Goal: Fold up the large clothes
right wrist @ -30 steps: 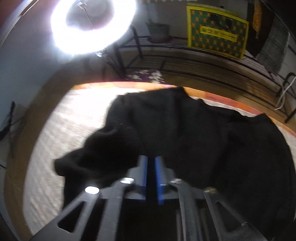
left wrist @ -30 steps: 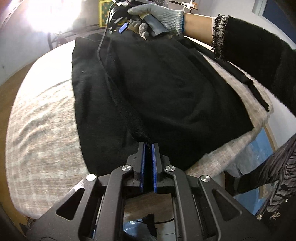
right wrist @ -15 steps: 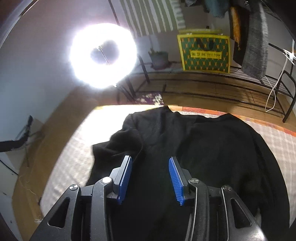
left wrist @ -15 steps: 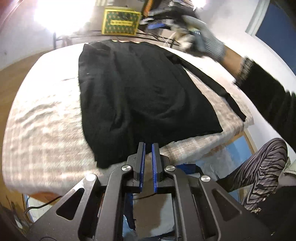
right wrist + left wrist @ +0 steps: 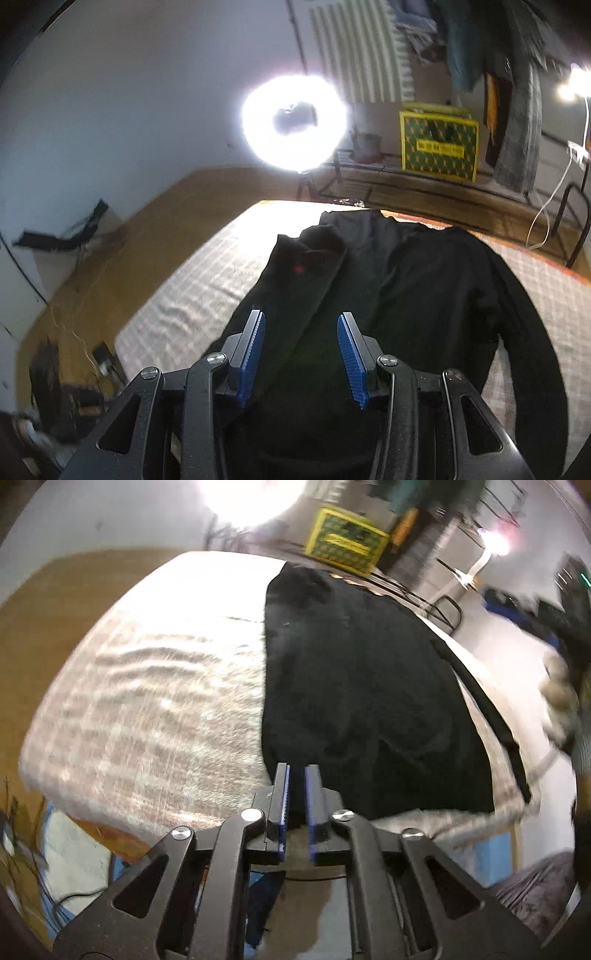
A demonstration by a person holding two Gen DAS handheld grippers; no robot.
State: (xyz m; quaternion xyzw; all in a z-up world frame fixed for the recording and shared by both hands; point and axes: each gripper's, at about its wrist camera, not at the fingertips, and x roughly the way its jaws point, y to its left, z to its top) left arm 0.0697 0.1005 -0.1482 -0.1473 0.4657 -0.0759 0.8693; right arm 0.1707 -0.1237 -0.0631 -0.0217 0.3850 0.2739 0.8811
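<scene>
The left gripper point(image 5: 297, 794) is opening its two blue-padded jaws by a narrow slit, nothing between them, at the near hem of one black garment point(image 5: 354, 686). The right gripper point(image 5: 300, 354) is holding its two jaws apart and empty above that garment point(image 5: 388, 295), which is lying flat on one checked bed cover point(image 5: 147, 709). One ring light point(image 5: 294, 123) is glowing beyond, beside one yellow-green box point(image 5: 437, 146).

The left gripper point(image 5: 297, 775) points down at a slant; its two blue pads sit close with a thin gap, and its jaws are opening; nothing is between them. The right gripper point(image 5: 301, 336) also tilts down; its blue pads stand wide apart with nothing held. In the left view, a blurry gloved hand point(image 5: 563, 705) shows at the right edge.
</scene>
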